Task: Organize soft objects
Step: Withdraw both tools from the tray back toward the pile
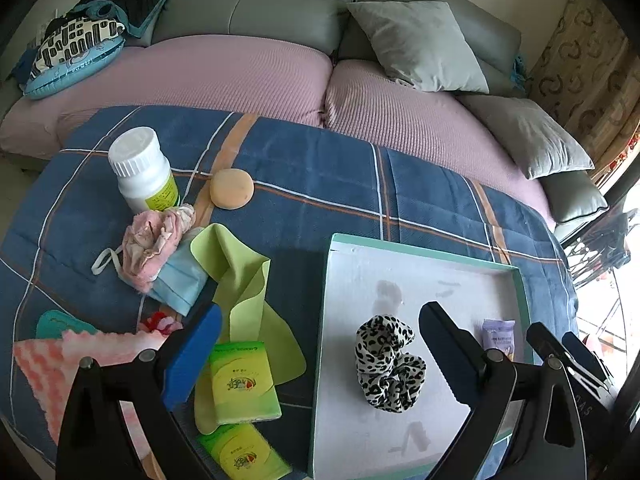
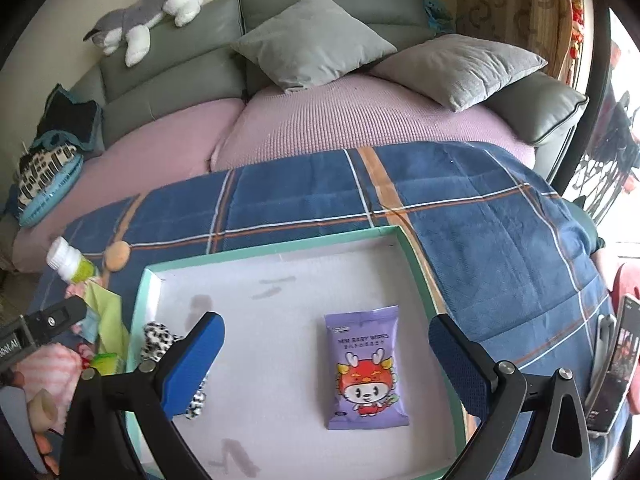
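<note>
Above the shallow mint-rimmed tray, left gripper hangs with jaws spread wide, nothing between the pads. Leopard-print scrunchie lies on the tray's white floor between the two blue fingers, touching neither. Right gripper likewise has jaws fully apart over the same tray, empty. Purple baby-wipes pack lies flat on the tray floor between its fingers, clear of both pads.

Left of the tray, on the blue plaid blanket:
- two green tissue packs, one beside the other, the nearer one partly cut off at the frame edge;
- yellow-green cloth strip, running under the upper tissue pack;
- light blue face mask with a crumpled pink cloth lying on it;
- pink-and-white checked cloth at the lower left;
- white pill bottle, upright, just behind the pink cloth;
- round orange sponge just beside the bottle.

Behind the blanket: grey sofa with pink seat cover, two grey cushions. Grey-and-white plush toy lies on the sofa back. Phone at the right edge of the right wrist view.
</note>
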### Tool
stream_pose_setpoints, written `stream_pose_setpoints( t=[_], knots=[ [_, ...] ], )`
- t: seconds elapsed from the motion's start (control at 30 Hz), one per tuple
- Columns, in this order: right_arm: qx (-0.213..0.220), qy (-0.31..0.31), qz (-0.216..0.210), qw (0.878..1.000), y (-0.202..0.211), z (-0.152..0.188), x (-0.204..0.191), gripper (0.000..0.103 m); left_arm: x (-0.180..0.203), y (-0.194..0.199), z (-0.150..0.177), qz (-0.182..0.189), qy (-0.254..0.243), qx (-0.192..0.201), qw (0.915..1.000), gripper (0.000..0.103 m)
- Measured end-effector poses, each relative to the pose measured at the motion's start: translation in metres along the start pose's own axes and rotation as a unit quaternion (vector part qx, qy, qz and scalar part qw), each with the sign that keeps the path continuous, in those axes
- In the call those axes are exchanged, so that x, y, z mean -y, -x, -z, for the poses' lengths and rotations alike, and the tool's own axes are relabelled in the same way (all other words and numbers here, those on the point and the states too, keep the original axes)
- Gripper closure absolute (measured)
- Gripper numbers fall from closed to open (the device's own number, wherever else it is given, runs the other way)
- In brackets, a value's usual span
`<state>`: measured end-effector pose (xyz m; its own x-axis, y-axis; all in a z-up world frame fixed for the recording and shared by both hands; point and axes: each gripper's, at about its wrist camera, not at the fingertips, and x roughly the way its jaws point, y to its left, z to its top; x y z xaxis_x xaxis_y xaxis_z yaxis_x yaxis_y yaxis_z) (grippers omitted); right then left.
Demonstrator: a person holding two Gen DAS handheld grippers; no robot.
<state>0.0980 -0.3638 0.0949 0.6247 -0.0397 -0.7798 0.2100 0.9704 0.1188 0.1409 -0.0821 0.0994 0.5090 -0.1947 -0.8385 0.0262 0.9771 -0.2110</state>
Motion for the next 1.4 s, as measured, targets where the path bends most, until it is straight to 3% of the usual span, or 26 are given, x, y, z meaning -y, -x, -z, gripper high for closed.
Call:
stream_pose_setpoints(
  t=[0.37, 1.1, 1.4],
  knots=[
    [-0.002, -0.006, -0.037, 0.999, 0.024, 0.004, -0.016, 0.0, -0.019, 0.035, 0.0, 0.0, 0.012, 0.023, 0.9997, 0.004],
    [-0.026, 0.046, -0.028, 0.998, 0.085, 0.032, -0.059, 0.0, -0.077, 0.117, 0.024, -0.002, 0.043, 0.048, 0.9979, 0.004],
    [-0.046, 0.03, -0.08, 0.995, 0.099, 0.043, -0.087, 0.0, -0.129, 0.144, 0.035, -0.015, 0.074, 0.064, 0.995, 0.004]
  ],
)
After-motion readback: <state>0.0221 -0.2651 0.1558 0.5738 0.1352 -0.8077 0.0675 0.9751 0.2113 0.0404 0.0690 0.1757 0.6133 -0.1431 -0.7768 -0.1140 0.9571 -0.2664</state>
